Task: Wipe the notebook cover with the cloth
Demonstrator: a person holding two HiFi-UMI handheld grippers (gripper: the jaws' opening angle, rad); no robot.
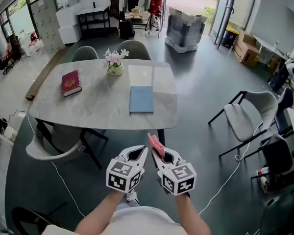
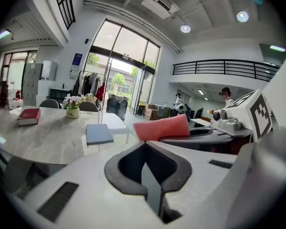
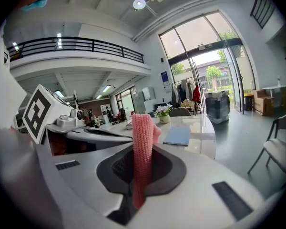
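The notebook (image 1: 141, 99), blue and closed, lies flat on the table (image 1: 88, 106) just above the middle of the head view, near the table's nearer edge. Nothing touches it. In both gripper views it is only a small blue slab at mid-frame (image 2: 99, 133) (image 3: 177, 136), so I judge the wiping has not begun.

The cloth (image 1: 156, 146), pink and ribbed, is low in the head view and well apart from the notebook. The right gripper (image 1: 159, 156) has its fingers (image 3: 171, 171) clenched on it, and in its own view the cloth (image 3: 143, 147) stands up as a narrow strip from between them. The left gripper (image 1: 143, 152), just beside the right one, has its fingers (image 2: 124, 166) pressed together with nothing between them. The cloth only shows behind them (image 2: 162, 127).

So the cloth is in hand. What is left is the approach to the table, setting the cloth on the cover and all the wiping.

At the upper left of the table are a red book (image 1: 71, 82) and a small vase of flowers (image 1: 114, 61).

At this range no view shows whether the cover is dirty or marked. The cloth's lower end is hidden between the right fingers, so its full size cannot be judged. The forearms are cut off at the bottom edge of the head view.
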